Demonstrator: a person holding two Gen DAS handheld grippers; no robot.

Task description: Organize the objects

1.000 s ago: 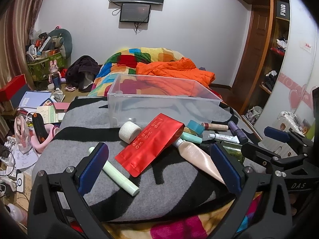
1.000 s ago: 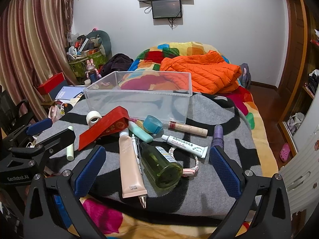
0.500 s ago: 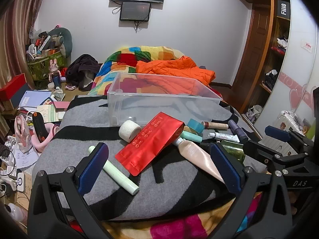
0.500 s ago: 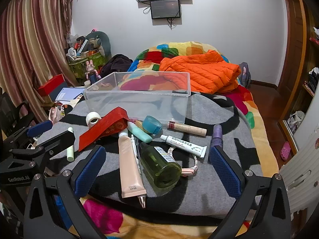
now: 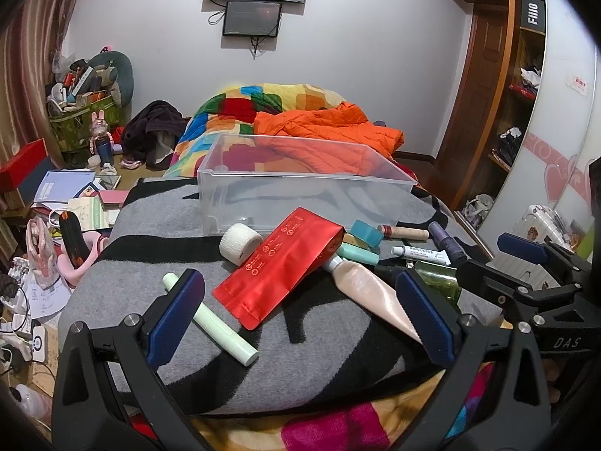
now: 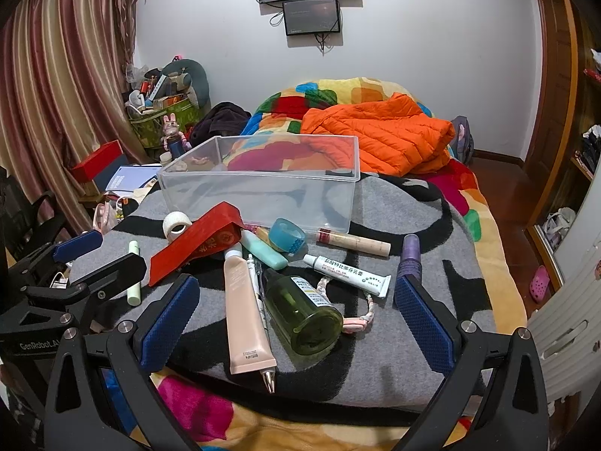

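An empty clear plastic bin stands on a grey and black blanket on the bed. In front of it lie a red pouch, a white tape roll, a pale green stick, a beige tube, a green bottle, a white ointment tube, a purple bottle and a blue tape roll. My left gripper is open and empty, above the pouch and stick. My right gripper is open and empty, around the green bottle and beige tube.
An orange jacket lies on a colourful quilt behind the bin. Cluttered floor with books and a red box is to the left. A wooden wardrobe stands on the right.
Both grippers have shifted only slightly; the scene sits a touch lower in view. Nothing was taken hold of or moved.
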